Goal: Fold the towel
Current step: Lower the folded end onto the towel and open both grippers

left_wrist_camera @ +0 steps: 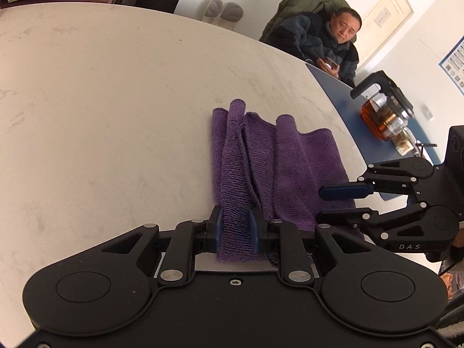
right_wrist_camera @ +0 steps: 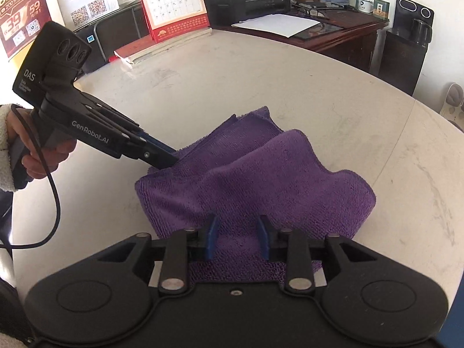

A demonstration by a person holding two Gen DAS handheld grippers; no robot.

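Observation:
A purple towel (left_wrist_camera: 272, 159) lies bunched in loose folds on the pale round table (left_wrist_camera: 101, 101). My left gripper (left_wrist_camera: 235, 229) is shut on a raised ridge of the cloth at its near edge, and the ridge fills the gap between the blue pads. In the right wrist view the left gripper (right_wrist_camera: 171, 156) reaches in from the left, its narrow tips at the towel's (right_wrist_camera: 261, 179) far left side. My right gripper (right_wrist_camera: 238, 237) stands open over the near edge, with flat cloth showing between its fingers and nothing pinched. The right gripper (left_wrist_camera: 324, 204) comes in from the right in the left wrist view.
A seated person (left_wrist_camera: 327, 46) is at the far side of the table. A glass teapot (left_wrist_camera: 382, 116) of amber tea stands on a blue mat (left_wrist_camera: 333, 87). A desk calendar (right_wrist_camera: 171, 3), books (right_wrist_camera: 150, 46) and a printer (right_wrist_camera: 249, 3) line the far edge.

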